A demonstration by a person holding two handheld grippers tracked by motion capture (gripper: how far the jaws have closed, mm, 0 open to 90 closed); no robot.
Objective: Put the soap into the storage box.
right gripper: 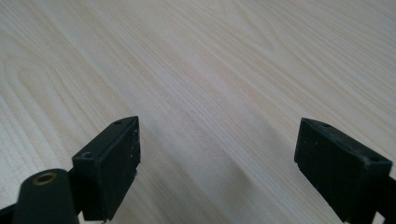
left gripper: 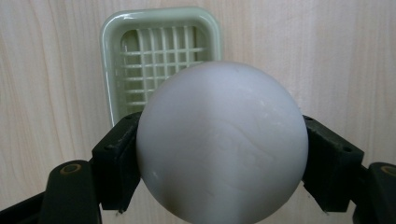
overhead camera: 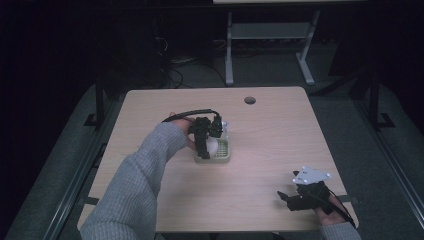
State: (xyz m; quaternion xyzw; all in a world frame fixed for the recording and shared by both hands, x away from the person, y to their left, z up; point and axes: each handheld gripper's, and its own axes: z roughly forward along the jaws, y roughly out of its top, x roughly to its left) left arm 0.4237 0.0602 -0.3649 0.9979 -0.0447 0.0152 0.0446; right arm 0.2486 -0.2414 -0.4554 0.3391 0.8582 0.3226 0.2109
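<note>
A person's left tool [left gripper: 222, 154] clamps a smooth white ball [left gripper: 222, 142] across its widest part, holding it just above a pale green slotted soap dish [left gripper: 112, 56] near the middle of the wooden worktop [overhead camera: 270, 125]. The ball looks hard, light and slippery, so a grip off its equator would likely squeeze it out; centred pads [left gripper: 119, 154] look the safest hold. The right tool [right gripper: 217, 163] rests well apart near the worktop's front right corner, jaws spread wide with nothing between them
</note>
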